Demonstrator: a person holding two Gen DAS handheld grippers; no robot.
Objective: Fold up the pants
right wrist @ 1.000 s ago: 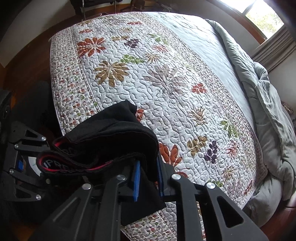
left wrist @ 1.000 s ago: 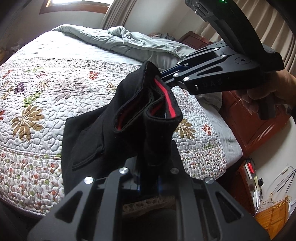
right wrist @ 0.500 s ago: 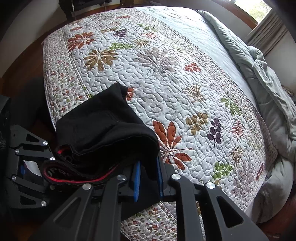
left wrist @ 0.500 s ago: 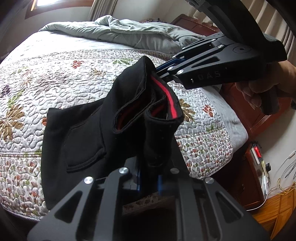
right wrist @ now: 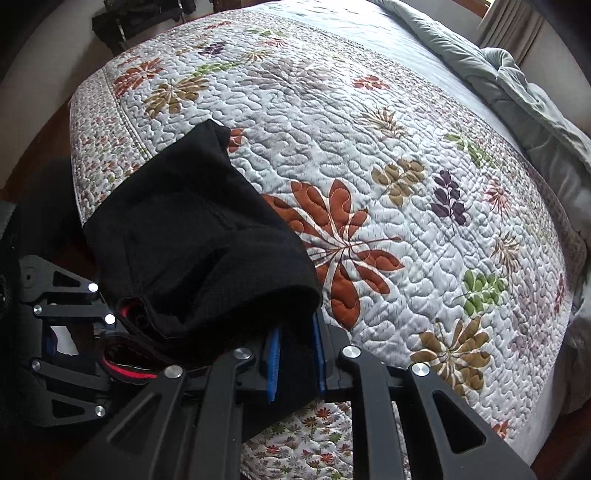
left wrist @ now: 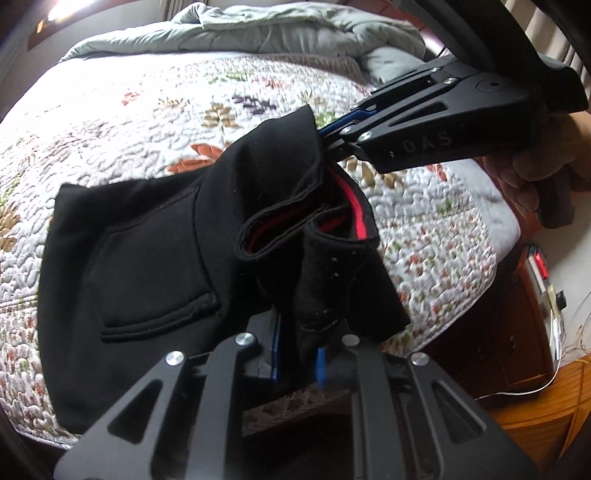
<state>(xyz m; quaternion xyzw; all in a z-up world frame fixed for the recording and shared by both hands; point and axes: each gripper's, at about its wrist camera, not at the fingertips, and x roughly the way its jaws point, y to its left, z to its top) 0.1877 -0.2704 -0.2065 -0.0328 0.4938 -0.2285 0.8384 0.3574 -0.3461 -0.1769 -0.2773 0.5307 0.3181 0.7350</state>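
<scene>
We've got both tongs, left and right, clamped on the pants (waistband end), half laid on bed; folding remains.

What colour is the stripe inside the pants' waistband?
Red, inside the black fabric pants' waistband; the left wrist view shows it best.

Floral quilt spread across the bed, stitched in wavy lines, scattered with rust, olive and purple leaf sprays, small-flower border running along the edge. Grey duvet bunched up along the far side, crumpled in folds. Curtain hanging behind that. Dark wooden cabinet just beside the bed, a red-lit device on top, thin cables trailing past the wall toward the orange wood floor. Bright window up in the corner, washed out.
</scene>
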